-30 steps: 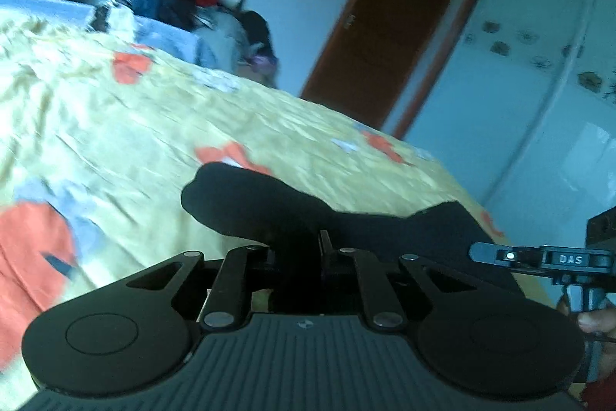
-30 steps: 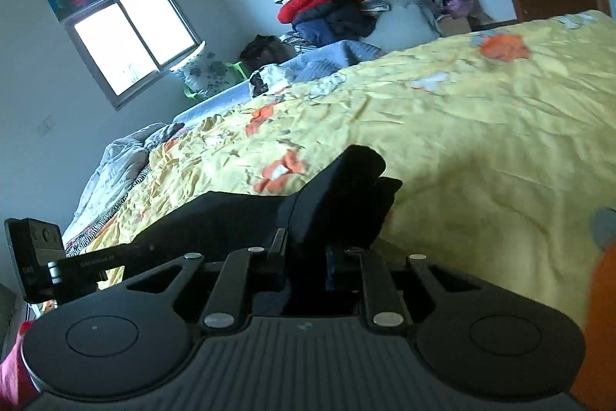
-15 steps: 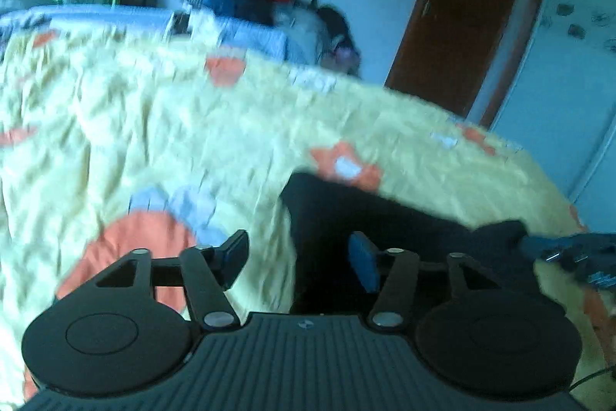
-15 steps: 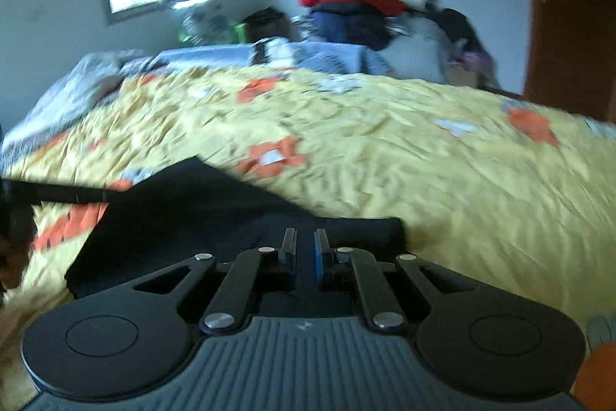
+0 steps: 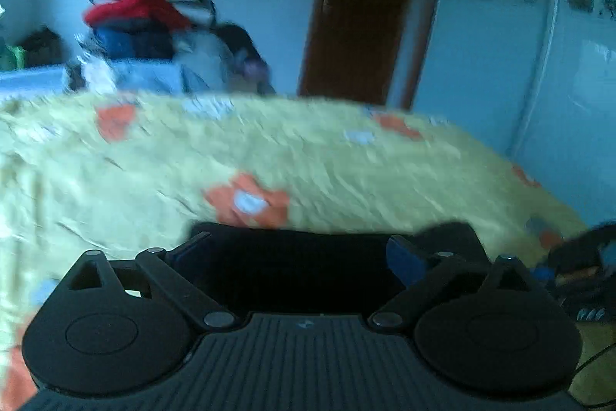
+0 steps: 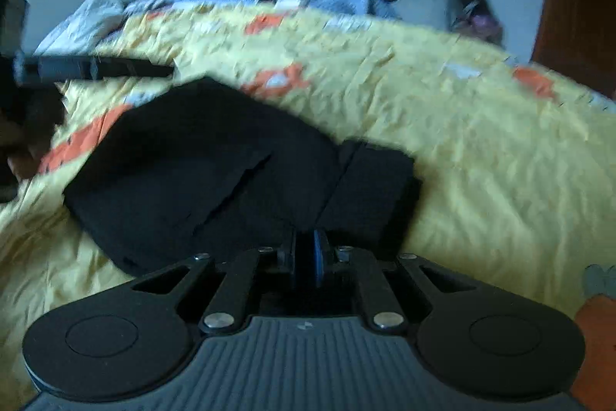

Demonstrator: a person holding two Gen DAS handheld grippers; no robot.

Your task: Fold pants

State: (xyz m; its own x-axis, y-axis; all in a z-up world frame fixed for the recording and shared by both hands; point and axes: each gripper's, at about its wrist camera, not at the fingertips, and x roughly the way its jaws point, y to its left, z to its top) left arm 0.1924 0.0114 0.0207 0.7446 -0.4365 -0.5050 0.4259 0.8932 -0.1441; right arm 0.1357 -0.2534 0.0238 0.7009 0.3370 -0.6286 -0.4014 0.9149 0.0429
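Since a second ago your left gripper [image 5: 304, 251] has just been opening and let go of the black pants [image 6: 215, 176], now folded on the yellow bedspread [image 6: 481, 141] just ahead of and below both grippers. Left jaws stand wide, cloth lying loose between them. Your right gripper [image 6: 308, 257] is clenched on the pants' near edge, long axis running leftward from it.

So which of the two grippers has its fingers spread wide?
The left gripper: its fingers have just been opening, nothing pinched. The right gripper is shut.
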